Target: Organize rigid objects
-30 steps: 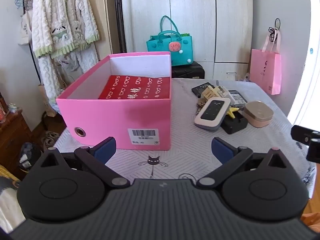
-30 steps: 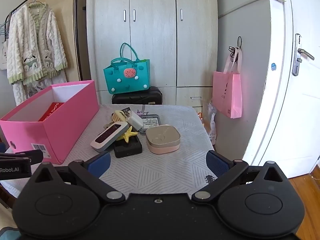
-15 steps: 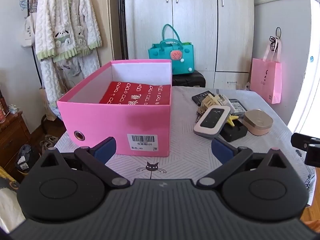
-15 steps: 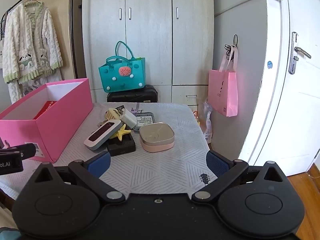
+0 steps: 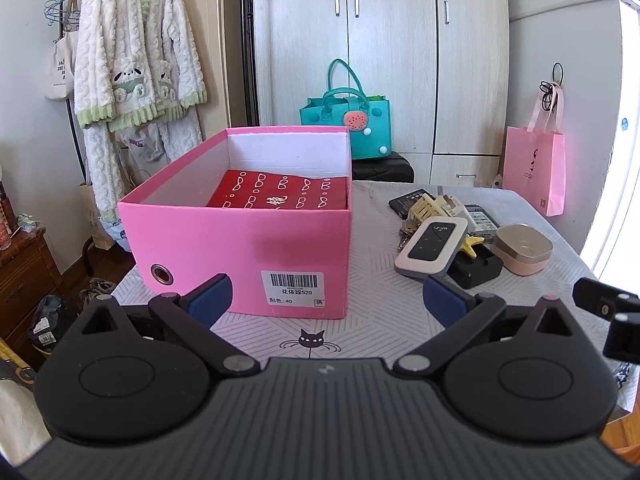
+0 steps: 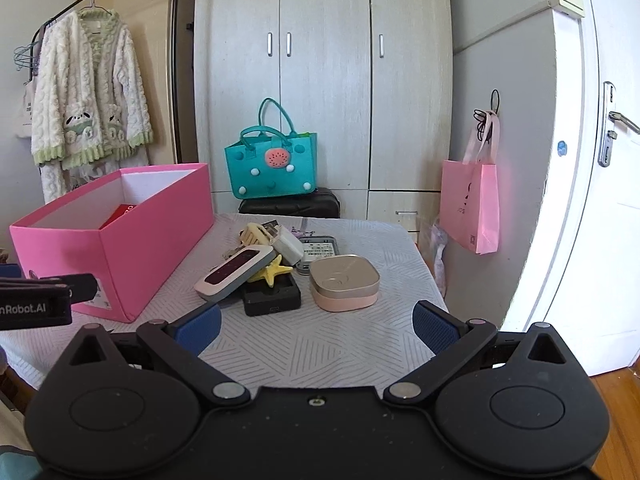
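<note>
On the table (image 5: 372, 344), an open pink box (image 5: 240, 240) stands at the left with a red box (image 5: 280, 196) lying inside it. Just to its right sits a cluster of small things: a white-and-black device (image 6: 236, 270) leaning on a black block (image 6: 272, 300), a yellow star (image 6: 274, 272), and a gold-and-pink case (image 6: 344, 282). The left gripper (image 5: 326, 300) and the right gripper (image 6: 316, 326) both hover wide open, holding nothing.
</note>
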Tool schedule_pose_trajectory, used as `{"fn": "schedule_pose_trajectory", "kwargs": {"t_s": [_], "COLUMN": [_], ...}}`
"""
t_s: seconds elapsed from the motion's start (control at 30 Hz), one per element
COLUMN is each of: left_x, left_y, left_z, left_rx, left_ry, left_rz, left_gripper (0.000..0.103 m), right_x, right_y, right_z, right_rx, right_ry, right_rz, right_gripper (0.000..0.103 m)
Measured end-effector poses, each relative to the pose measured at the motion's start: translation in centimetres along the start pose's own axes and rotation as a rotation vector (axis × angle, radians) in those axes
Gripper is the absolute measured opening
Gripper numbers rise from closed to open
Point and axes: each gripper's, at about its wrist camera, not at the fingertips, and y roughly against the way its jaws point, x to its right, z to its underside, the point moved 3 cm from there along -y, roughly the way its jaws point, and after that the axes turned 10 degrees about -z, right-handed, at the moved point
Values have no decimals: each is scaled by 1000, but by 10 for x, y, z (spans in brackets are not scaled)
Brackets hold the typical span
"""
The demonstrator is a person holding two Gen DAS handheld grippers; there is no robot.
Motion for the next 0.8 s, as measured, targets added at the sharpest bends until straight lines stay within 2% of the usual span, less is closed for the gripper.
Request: {"fn": "schedule_pose_trajectory", "kwargs": {"t_s": [0.5, 0.67, 0.8], "left_x": [-1, -2, -4], "left_y": [-3, -11, -11], "left_z": [4, 5, 5], "left_rx": [0, 0, 2], "left_ry": [-6, -22, -12], "left_rz": [0, -28, -14], "left_gripper": [103, 103, 103], "right_x": [-3, -4, -4], "right_y": [-5, -5, -5], "right_z": [4, 5, 5], "right_rx": [-2, -3, -3], "right_ry": [26, 34, 37], "right_rz": [6, 13, 15], "right_gripper": [103, 103, 103]}}
